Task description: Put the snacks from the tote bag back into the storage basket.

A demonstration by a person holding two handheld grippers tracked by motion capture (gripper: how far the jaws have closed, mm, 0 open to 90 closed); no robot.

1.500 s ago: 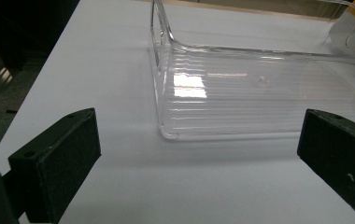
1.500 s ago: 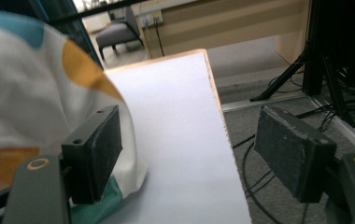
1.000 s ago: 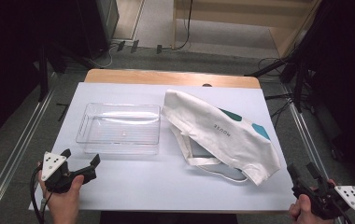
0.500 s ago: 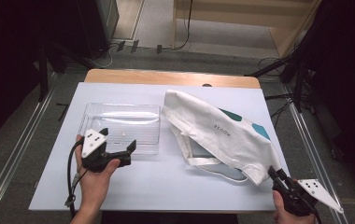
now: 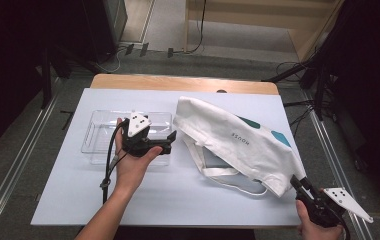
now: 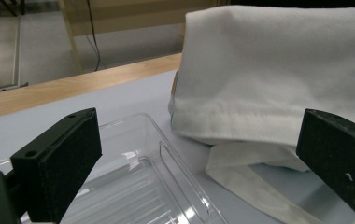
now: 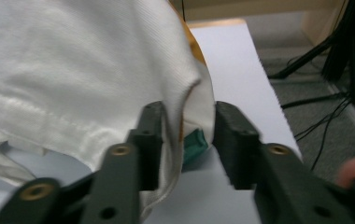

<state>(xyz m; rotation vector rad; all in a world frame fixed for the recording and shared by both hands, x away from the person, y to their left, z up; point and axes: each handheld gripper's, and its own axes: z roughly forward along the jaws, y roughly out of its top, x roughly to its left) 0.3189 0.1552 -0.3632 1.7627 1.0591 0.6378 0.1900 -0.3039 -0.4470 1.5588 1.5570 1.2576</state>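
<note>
Black jaws of the left tongs (image 5: pixel 170 141) stand wide apart, nothing between them, hovering over the right end of the clear tray (image 5: pixel 98 134) and aimed at the bag (image 5: pixel 238 142). In the left gripper view the tray's (image 6: pixel 157 186) corner lies just below and between the jaws, with the bag's (image 6: pixel 269 70) hemmed edge and a strap (image 6: pixel 245 182) beyond it on the table (image 6: pixel 133 100). The left hand (image 5: pixel 133 162) grips these tongs from below, a cable looping down beside the wrist.

The right tongs (image 5: pixel 300 184) sit at the bag's near right corner. In the right gripper view the right tongs (image 7: pixel 182 123) have their jaws part-way apart with a fold of the white cloth (image 7: pixel 73 70) between them; the cloth touches the left jaw, and a gap remains at the right jaw. A teal patch (image 7: pixel 193 144) shows under the fold.

The bag lies flat across the right half of the white-covered table (image 5: pixel 188 195), just right of the tray, straps (image 5: pixel 228 175) trailing toward the near edge.
</note>
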